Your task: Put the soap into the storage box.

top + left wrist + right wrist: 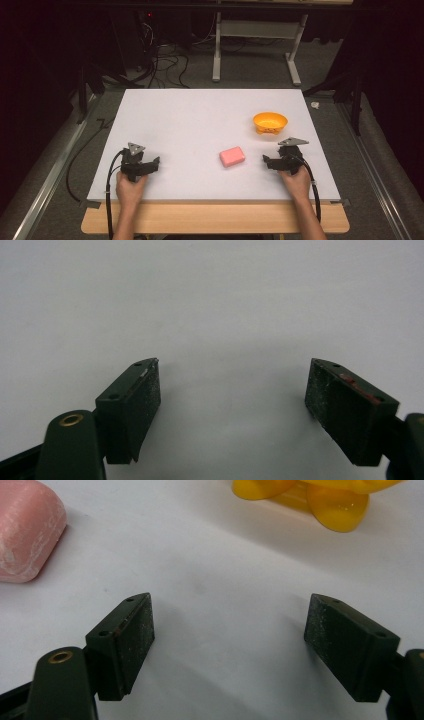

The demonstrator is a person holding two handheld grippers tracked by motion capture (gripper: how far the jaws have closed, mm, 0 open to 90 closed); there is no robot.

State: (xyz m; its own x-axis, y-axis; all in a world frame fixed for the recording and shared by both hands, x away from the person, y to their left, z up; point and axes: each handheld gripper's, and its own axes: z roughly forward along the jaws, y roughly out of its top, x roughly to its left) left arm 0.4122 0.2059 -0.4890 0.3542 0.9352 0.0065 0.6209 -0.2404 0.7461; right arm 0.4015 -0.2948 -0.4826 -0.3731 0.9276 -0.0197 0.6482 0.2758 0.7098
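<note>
A pink soap-like block (pixel 232 156) lies on the white table (pixel 200 120), right of centre near the front. An orange bowl (pixel 270 122) stands behind it to the right. My left gripper (pixel 145 162) rests at the front left, held by a hand, open with bare table between its jaws (pixel 232 390). My right gripper (pixel 272 161) sits at the front right, just right of the block, open and empty (pixel 227 625). In the right gripper view the pink block (pixel 25 527) is at the upper left and the orange bowl (pixel 320 497) at the top.
A wooden ledge (pixel 215 220) runs along the table's front edge. Behind the table stand a grey frame leg (pixel 216 50) and tangled cables (pixel 165 60) on the floor. Metal rails (pixel 50 175) flank both sides.
</note>
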